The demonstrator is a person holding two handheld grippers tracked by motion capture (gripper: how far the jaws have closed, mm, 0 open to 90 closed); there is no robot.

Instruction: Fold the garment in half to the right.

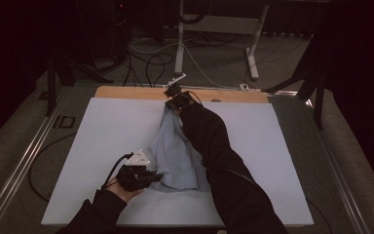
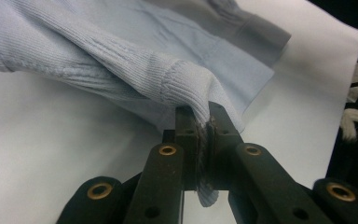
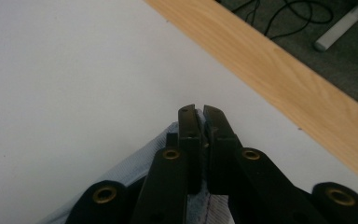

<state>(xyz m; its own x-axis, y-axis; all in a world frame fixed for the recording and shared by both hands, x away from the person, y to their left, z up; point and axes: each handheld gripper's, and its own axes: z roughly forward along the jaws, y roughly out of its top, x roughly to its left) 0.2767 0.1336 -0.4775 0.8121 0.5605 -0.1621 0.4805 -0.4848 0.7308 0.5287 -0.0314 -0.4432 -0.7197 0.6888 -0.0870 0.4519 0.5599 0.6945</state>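
- A pale blue ribbed knit sweater lies stretched across a white sheet covering the table, held at two ends by a person in dark sleeves.
- The left gripper, at the near side of the sheet, has its jaws closed on a ribbed cuff; in the left gripper view the knit is pinched between the two jaws, with a tuft of fabric poking out below them.
- From that cuff the sweater runs up and away from the left gripper, its folded body spread on the sheet just beyond the jaws.
- The right gripper, reaching to the far side, has its jaws nearly together on a thin edge of the fabric, which shows beneath and between them.
- Just ahead of the right gripper, the table's bare wooden edge borders the sheet; cables trail on the floor beyond.
- No brand, label or writing can be read on anything shown.
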